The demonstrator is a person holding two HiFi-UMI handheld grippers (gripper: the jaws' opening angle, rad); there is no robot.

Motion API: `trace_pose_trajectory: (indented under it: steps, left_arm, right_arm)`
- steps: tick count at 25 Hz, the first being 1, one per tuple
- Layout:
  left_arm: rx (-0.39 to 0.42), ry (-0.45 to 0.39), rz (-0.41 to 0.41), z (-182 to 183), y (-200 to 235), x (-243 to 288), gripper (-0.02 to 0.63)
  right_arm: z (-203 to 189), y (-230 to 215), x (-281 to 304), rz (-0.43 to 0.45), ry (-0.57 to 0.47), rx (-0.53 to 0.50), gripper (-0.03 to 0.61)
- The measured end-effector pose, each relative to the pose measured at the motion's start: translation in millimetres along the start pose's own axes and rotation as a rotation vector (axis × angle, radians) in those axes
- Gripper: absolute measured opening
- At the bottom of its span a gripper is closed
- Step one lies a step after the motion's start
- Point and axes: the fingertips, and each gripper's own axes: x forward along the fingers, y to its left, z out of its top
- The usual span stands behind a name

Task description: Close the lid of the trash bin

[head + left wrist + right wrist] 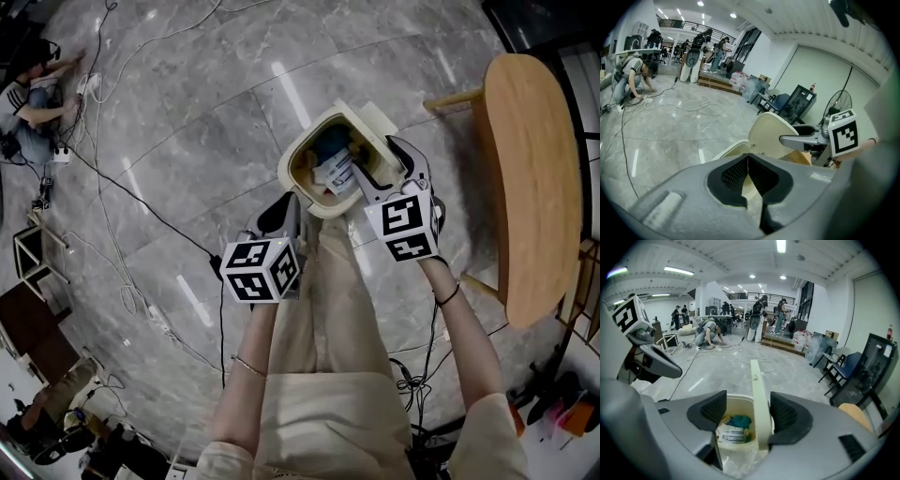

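Lid (377,118) upright at bin (287,171) 1 o'clock, closing left. R gripper (749,412) released, straddling lid; L gripper (748,159) clenched, empty.

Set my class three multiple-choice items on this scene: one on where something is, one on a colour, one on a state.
1. In the head view, on which side of the trash bin is the wooden table?
A. the person's left
B. the person's right
C. under the bin

2. What colour is the trash bin?
A. cream
B. black
C. red

3. How is the lid placed?
A. shut flat
B. standing open
C. lying on the floor

Key:
1 B: the table runs along the right edge of the head view.
2 A: the rim, walls and lid are all cream.
3 B: the lid stands upright between the parted jaws of the right hand-held gripper, and rubbish shows inside the bin. The left hand-held gripper is shut and empty.
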Motion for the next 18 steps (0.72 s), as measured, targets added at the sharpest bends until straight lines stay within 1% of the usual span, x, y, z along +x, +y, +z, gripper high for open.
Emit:
trace_pose_trajectory:
  steps: [3,10,15,18]
  left_arm:
    - [-0.002,0.007,-0.015,-5.0,5.0,-4.2,0.023]
    - [0.039,0.075,-0.064,-25.3,20.5,-11.6,0.023]
    - [0.066,0.115,-0.107,-34.8,31.5,-18.0,0.023]
    - [0.07,0.131,-0.119,-39.8,37.6,-20.1,0.023]
  right_arm:
    - [0.0,7.5,1.5,-0.016,0.012,-0.011,0.29]
    - [-10.0,34.1,7.6,-0.039,0.051,-0.052,0.29]
    - [-12.6,53.3,11.9,-0.061,0.07,-0.003,0.29]
    - [-14.7,62.4,14.0,-0.067,0.082,0.018,0.29]
